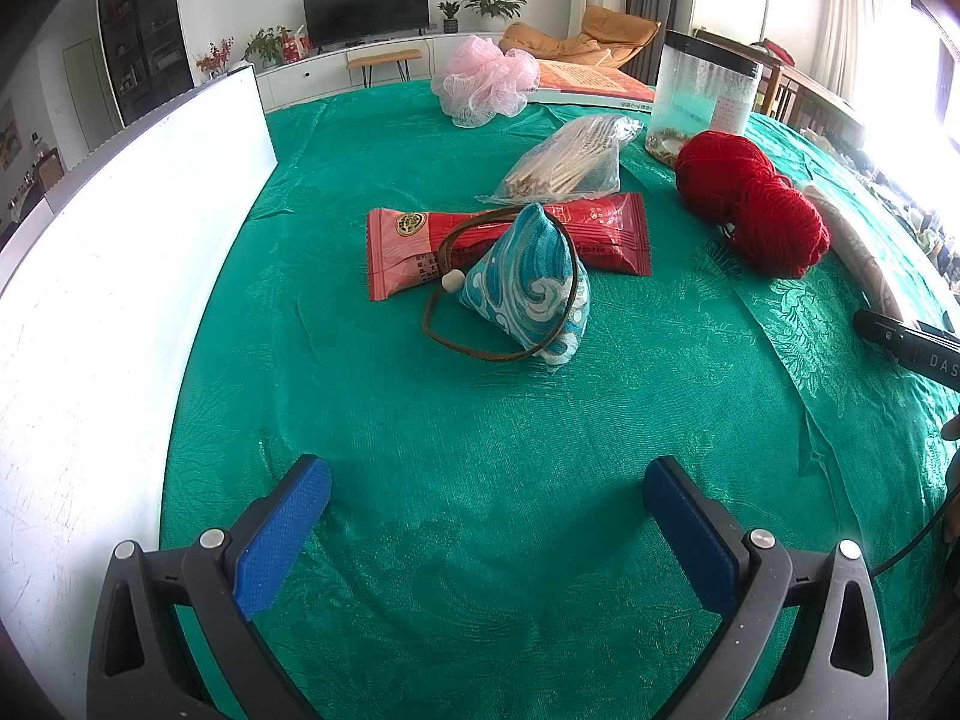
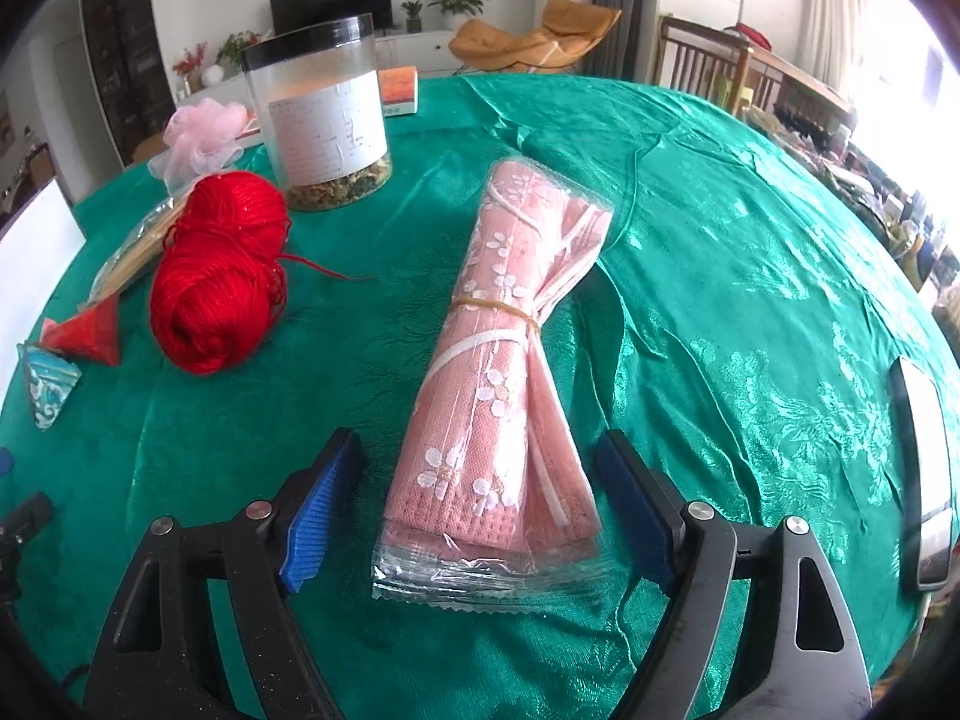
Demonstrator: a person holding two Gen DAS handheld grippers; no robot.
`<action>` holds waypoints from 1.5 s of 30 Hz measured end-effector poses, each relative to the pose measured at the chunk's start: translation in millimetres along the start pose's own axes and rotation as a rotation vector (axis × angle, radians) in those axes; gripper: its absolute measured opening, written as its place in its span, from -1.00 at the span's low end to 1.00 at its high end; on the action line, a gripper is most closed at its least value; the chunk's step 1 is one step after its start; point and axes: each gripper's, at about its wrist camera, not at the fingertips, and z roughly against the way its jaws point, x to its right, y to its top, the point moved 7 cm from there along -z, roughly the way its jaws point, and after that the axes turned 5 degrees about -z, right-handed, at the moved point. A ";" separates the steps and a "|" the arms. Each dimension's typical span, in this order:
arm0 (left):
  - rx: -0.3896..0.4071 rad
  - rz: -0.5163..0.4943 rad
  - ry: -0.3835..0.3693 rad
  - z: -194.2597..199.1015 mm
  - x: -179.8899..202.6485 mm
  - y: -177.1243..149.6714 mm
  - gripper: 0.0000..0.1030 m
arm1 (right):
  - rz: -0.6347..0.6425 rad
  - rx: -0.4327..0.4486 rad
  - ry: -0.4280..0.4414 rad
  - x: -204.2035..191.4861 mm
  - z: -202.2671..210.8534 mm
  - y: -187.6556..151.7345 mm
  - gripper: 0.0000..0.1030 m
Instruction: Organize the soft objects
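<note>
Nothing appears sorted yet. The left gripper (image 1: pixel 486 495) is spread wide and empty, the blue pouch (image 1: pixel 525 288) lying well ahead between its fingers. The right gripper (image 2: pixel 480 480) is splayed around the wrapped pink cloth (image 2: pixel 498 396), not clamped. The jar (image 2: pixel 324 114) label is unreadable; "DAS" is seen far right of the left fingers

A living room in daylight — white walls, a dark television (image 1: pixel 366 7) on a low white cabinet (image 1: pixel 360 63), potted plants (image 1: pixel 495 3) beside it. An orange lounge chair (image 1: pixel 591 36) sits near curtained windows (image 1: pixel 840 18) — glare whitens the right side.
</note>
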 end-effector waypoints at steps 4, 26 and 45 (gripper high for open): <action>0.000 0.000 0.000 0.0 0.0 0.0 1.00 | 0.000 0.000 0.000 -0.2 0.0 -0.2 0.61; 0.000 0.000 0.000 0.1 0.0 0.0 1.00 | 0.000 0.000 0.000 0.3 0.3 -0.2 0.63; 0.000 0.000 0.000 0.2 -0.1 0.0 1.00 | 0.000 -0.001 0.001 0.2 0.4 -0.7 0.65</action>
